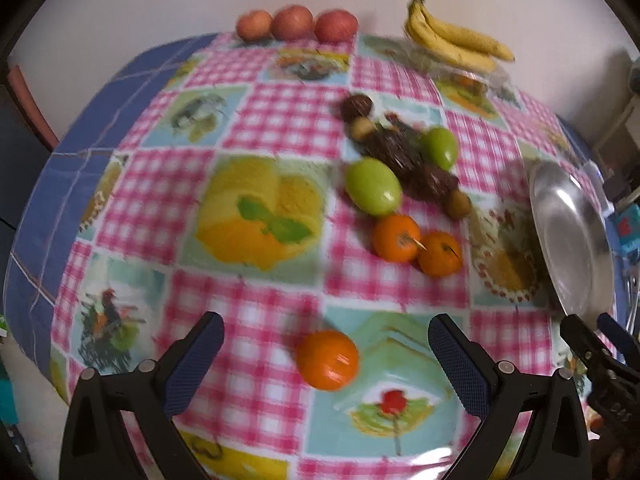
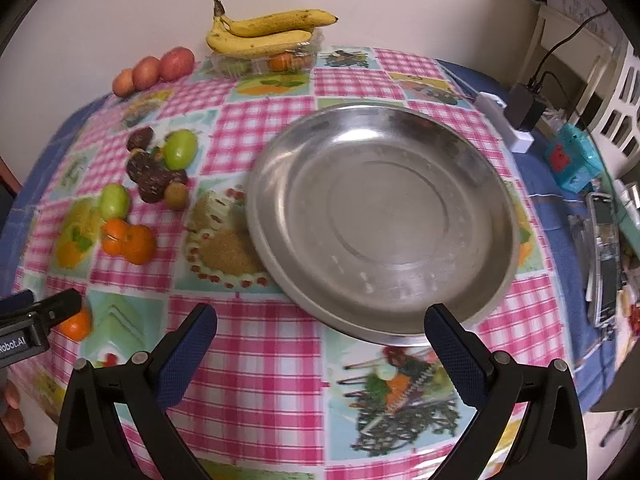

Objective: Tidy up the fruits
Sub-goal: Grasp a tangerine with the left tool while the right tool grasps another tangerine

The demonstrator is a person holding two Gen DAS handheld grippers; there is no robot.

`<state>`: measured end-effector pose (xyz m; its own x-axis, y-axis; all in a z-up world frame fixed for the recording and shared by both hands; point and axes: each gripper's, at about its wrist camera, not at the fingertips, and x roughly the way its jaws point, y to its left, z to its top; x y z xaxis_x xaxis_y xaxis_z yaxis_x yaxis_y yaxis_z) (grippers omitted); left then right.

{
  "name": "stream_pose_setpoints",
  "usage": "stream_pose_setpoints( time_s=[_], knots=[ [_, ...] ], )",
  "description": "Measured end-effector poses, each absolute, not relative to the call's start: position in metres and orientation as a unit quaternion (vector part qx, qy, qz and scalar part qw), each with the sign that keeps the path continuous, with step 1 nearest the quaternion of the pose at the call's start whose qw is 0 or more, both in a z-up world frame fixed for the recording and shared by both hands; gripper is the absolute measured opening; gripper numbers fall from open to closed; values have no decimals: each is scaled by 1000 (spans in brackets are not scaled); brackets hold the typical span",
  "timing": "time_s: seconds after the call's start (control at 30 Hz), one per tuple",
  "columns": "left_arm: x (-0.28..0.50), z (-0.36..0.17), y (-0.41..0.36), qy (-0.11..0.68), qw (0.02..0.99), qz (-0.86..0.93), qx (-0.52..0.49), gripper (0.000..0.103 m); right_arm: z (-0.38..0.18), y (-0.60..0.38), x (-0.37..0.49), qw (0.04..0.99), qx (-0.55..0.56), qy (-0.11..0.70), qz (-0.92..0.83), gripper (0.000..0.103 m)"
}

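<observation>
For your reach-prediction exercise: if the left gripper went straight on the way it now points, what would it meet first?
Most likely the lone orange, lying between the open left gripper fingers on the tablecloth; depth is uncertain.

The lone orange is motion-blurred; the clear box under the bananas hides its contents.

My table has a pink-check picture cloth over blue. Directly on it: steel plate, empty; lone orange near me; two oranges touching; two green fruits; dark brown cluster between them; three apples in a row at the wall; clear tray with bananas on top. Clutter at right edge, can't identify.
</observation>
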<state>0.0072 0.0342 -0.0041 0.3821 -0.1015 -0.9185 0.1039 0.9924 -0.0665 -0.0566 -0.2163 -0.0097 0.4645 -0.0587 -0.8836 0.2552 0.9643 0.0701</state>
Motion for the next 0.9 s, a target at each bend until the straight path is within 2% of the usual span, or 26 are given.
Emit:
stream_pose_setpoints(
  time_s=[0.27, 0.63, 0.7, 0.73, 0.77, 0.83, 0.9],
  knots=[
    [12, 6, 77, 480, 875, -57, -29, 103, -3, -198, -38, 867, 156, 473, -24, 103],
    [5, -19, 65, 535, 839, -98, 18, 102, -6, -169, -1, 865, 112, 487, 40, 101],
    [2, -22, 60, 543, 832, -111, 24, 97, -9, -167, 4, 863, 111, 490, 47, 88],
    [1, -25, 57, 549, 828, -117, 24, 95, -11, -166, 7, 862, 111, 491, 52, 76],
    [0, -27, 54, 553, 824, -123, 23, 91, -13, -166, 9, 861, 113, 494, 56, 71],
    [-2, -31, 49, 559, 819, -132, 22, 86, -18, -162, 15, 856, 117, 498, 68, 70],
    [-3, -35, 44, 566, 811, -143, 21, 79, -22, -157, 19, 853, 117, 503, 80, 64]
  ],
)
